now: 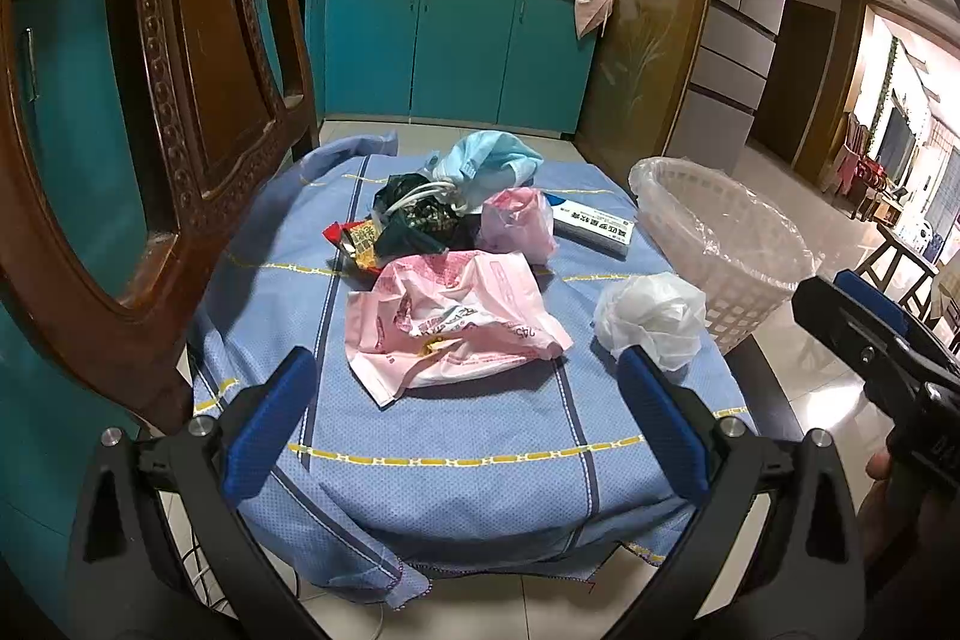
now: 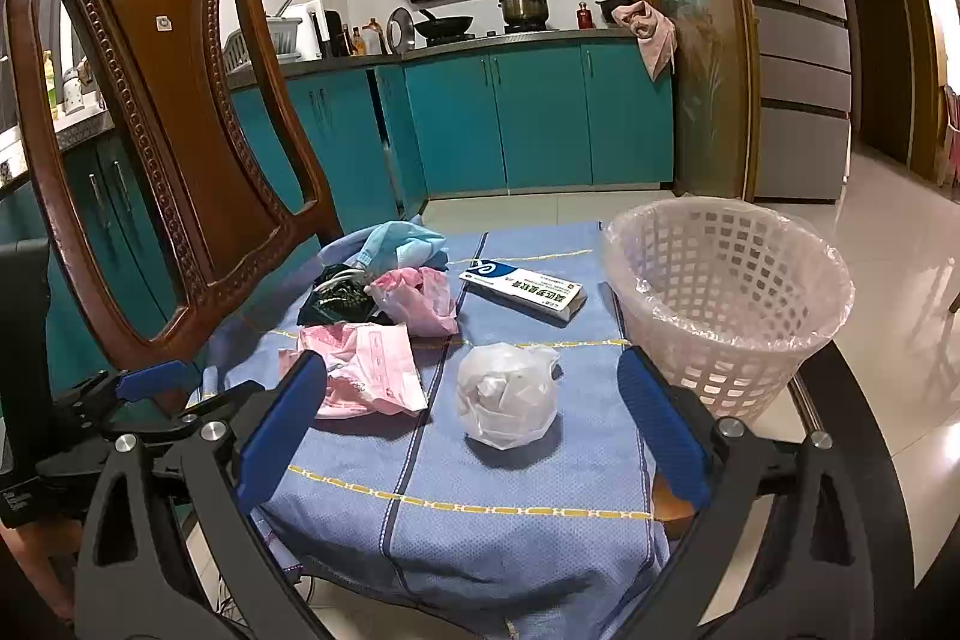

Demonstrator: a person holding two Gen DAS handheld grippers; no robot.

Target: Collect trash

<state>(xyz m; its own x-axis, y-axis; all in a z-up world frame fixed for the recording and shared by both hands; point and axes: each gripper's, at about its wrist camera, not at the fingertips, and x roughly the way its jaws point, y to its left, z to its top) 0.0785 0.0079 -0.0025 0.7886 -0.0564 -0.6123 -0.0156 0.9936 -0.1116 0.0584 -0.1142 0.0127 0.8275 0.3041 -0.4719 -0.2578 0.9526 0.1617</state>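
Kitchen scene, desk (image 2: 840, 370) covered by blue cloth (image 2: 510, 520). Trash on cloth: white crumpled bag (image 2: 507, 397) near centre, pink bag (image 2: 372, 370) at its 9 o'clock, second pink wad (image 2: 420, 301), dark wrapper (image 2: 336, 301) and light-blue bag (image 2: 399, 244) toward 11, white carton (image 2: 522, 292) at 12. Lined white basket (image 2: 729, 292) at 2 o'clock, on desk edge. Right hand-held gripper (image 2: 471, 436) spread wide, holding nothing, straddling white bag without touching. Left hand-held gripper (image 1: 468, 424) also wide, empty, facing pink bag. Wooden chair (image 2: 162, 112) at 9–10 o'clock beside cloth.
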